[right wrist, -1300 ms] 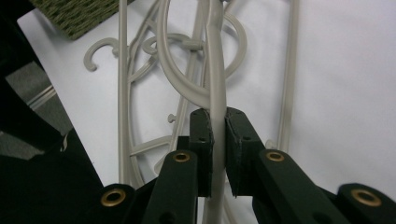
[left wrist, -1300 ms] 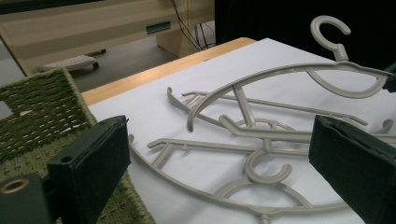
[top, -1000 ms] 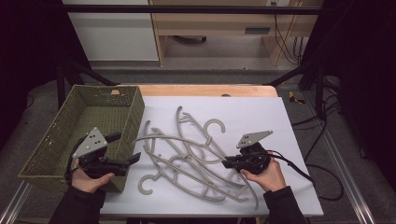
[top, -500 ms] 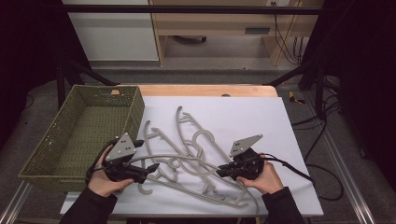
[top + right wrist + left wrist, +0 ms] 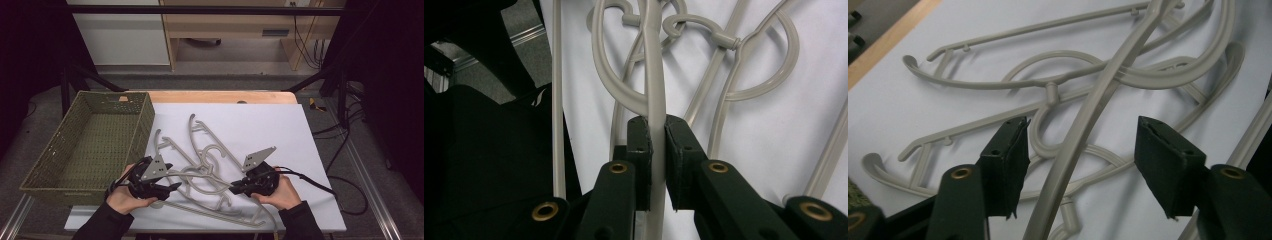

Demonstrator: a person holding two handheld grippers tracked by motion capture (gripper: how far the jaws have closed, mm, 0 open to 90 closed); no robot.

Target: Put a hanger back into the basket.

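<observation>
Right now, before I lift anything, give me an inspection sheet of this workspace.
Surface: white table sheet, wooden edge behind.
Job's things: tangled pile of grey plastic clothes hangers flat on the sheet; green woven basket at the left, nothing seen inside.
Clutter: nothing seen.
Grippers: left claw has just been closing, one hanger arm between its pads, untouched; right claw shut on a hanger arm.
Cables: black cable trails from the right claw off the table; more by the far wall.
Surroundings: dark frame bar, pale wooden furniture behind.
</observation>
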